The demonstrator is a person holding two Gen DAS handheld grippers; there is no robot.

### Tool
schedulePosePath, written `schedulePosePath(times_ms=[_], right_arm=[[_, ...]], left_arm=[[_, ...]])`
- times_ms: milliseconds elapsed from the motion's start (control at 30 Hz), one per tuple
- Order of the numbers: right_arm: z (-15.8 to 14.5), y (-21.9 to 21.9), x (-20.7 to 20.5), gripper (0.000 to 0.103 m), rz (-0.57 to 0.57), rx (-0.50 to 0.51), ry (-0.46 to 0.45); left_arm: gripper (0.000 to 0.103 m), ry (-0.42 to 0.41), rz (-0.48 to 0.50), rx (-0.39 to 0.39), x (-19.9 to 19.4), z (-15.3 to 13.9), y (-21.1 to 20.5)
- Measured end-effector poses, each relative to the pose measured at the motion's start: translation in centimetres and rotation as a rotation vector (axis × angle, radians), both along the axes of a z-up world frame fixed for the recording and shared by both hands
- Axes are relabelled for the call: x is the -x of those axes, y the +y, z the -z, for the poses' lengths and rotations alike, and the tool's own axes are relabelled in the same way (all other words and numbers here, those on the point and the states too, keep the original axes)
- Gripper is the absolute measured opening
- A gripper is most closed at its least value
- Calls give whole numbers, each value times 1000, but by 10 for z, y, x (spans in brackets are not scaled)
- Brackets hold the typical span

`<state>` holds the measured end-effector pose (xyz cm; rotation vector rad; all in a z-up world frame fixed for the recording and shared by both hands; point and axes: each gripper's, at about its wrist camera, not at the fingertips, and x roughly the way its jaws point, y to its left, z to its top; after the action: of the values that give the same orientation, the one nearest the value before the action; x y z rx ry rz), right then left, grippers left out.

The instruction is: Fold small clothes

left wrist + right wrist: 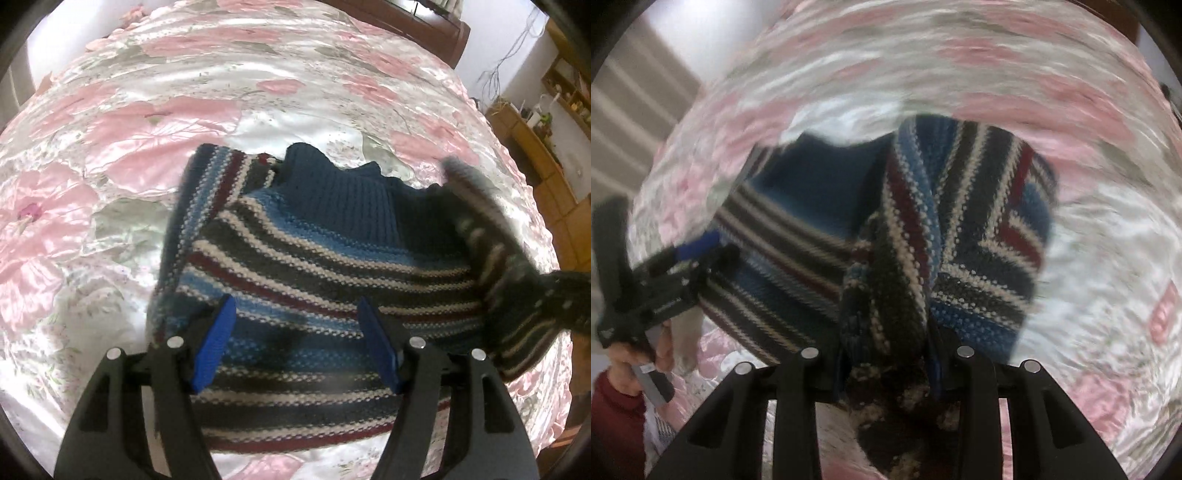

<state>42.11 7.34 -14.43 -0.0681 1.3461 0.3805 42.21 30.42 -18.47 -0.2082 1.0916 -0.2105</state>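
The right hand-held gripper (pixel 886 354) is clenched on a sweater (pixel 314 258) sleeve, apparently mid-swing. The left hand-held gripper (pixel 295 339) hovers released above the sweater on the bed (pixel 110 184). Lay the sleeve flat across the body, edges aligned.

Under my tongs the sweater (pixel 295 236) is coarse, matt knit wool; the bedspread (pixel 147 122) around it shines like satin.

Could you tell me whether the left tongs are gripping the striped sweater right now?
No; the left tongs stand open above the striped sweater, their blue pads apart with nothing clamped between them.
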Motion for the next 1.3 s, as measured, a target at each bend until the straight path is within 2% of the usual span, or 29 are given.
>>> schedulePosePath(times_ms=[67,167,200,267,367,400,500,600,667,800,933,1067,1133,1200,1300], right_arm=[[13,18,0,35,-27,41,10],[29,31,3,49,-52,80,18],[30,33,5,54,-59,57,24],[24,26,6,57,-53,-20,31],[0,-1,11,58,-27,-237,65],[-7,-9,12,58,-19,-261,62],[-29,-44,17,58,13,-250,5],[-30,-85,22,58,75,-215,-7],[-24,-107,26,58,110,-193,-1],[3,-159,35,58,198,-199,43],[28,-182,42,58,235,-221,76],[50,-190,49,58,254,-237,102],[59,-192,53,58,259,-249,113],[65,-191,54,58,256,-244,122],[66,-185,57,58,237,-212,113]], left_arm=[[68,-2,3,-2,1,-1,0],[68,-6,7,1,1,-2,-2],[68,-5,8,4,1,-3,-3],[68,-4,14,18,0,-4,-9],[68,-4,30,46,0,-8,-20],[68,0,35,61,0,-10,-25],[70,31,60,139,-1,-10,-42],[70,87,80,224,-4,-3,-64],[70,134,95,271,-7,6,-82],[70,184,114,286,-13,21,-106],[70,227,116,301,-18,37,-126],[70,214,150,291,-17,35,-142],[62,208,163,282,-16,34,-148],[40,200,150,261,-16,35,-150],[27,182,110,270,-15,34,-145]])
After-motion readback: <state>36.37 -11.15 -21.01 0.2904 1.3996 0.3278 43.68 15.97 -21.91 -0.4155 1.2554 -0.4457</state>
